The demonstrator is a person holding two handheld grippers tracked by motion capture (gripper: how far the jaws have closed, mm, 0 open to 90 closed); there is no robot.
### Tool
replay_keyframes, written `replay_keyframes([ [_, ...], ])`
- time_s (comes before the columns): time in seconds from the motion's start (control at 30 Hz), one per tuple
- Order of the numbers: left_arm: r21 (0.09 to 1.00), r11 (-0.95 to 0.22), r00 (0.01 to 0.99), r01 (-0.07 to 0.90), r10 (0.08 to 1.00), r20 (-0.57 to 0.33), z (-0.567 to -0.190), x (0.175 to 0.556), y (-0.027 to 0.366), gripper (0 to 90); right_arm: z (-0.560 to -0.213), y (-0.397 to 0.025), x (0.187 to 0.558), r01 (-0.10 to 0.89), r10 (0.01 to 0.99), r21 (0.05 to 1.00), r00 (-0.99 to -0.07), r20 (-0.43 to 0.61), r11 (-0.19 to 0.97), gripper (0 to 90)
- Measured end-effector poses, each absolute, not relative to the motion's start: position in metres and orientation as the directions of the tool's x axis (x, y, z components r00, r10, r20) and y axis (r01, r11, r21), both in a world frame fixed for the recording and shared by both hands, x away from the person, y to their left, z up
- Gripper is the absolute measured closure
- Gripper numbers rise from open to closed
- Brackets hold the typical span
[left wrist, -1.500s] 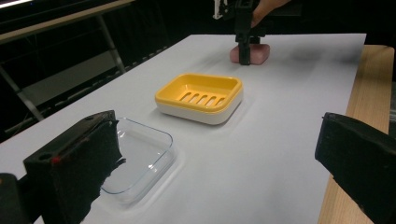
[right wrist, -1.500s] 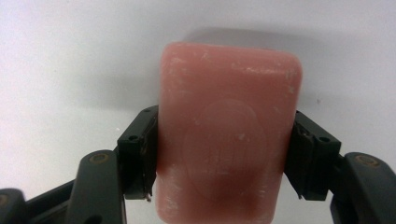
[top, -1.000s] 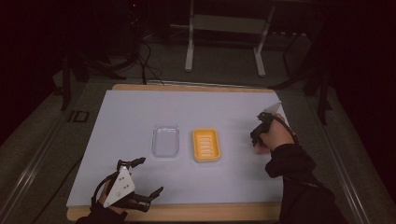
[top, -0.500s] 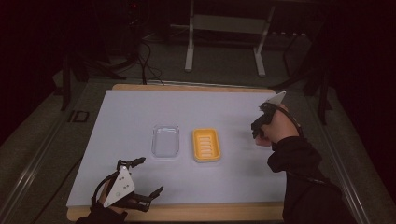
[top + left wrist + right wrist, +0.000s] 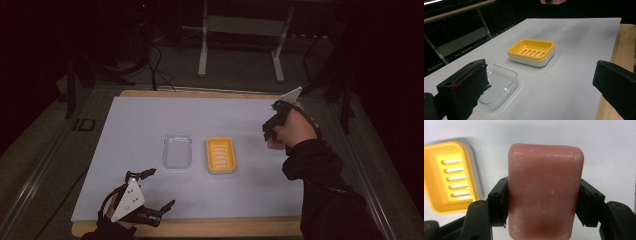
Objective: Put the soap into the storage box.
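Observation:
A pink bar of soap (image 5: 544, 195) is clamped between the jaws of my right gripper (image 5: 541, 202), held above the white mat. In the high view that right gripper (image 5: 271, 127) hovers to the right of a yellow slotted soap dish (image 5: 220, 155), also seen at left in the right gripper view (image 5: 449, 177). A clear plastic lid (image 5: 177, 150) lies just left of the dish. My left gripper (image 5: 152, 192) rests open near the table's front edge, its jaws wide apart; ahead of it lie the clear lid (image 5: 496, 85) and the yellow soap dish (image 5: 532, 52).
The white mat (image 5: 135, 120) covers a wooden tabletop (image 5: 200, 227) whose edge shows at front. Beyond the table stand a metal frame (image 5: 240, 45) and cables on a dark floor. A sleeved forearm (image 5: 320, 175) comes in from the lower right.
My right gripper has lifted and moved slightly farther back and right with the soap. The left gripper has stayed put.

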State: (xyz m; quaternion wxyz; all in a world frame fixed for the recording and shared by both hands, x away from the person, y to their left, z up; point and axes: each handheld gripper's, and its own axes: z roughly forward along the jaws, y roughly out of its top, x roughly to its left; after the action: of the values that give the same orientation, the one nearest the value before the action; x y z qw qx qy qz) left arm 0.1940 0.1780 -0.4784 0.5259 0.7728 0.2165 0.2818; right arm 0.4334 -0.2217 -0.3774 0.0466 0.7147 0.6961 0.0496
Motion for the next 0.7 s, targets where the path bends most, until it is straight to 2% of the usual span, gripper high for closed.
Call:
replay_keyframes([
  [0.7,0.934,-0.355,0.748,0.037,0.630,0.210,-0.478,0.194,0.178,0.7,-0.364,-0.161,0.424,0.983,0.996,0.175,-0.065,0.057,0.054,37.5],
])
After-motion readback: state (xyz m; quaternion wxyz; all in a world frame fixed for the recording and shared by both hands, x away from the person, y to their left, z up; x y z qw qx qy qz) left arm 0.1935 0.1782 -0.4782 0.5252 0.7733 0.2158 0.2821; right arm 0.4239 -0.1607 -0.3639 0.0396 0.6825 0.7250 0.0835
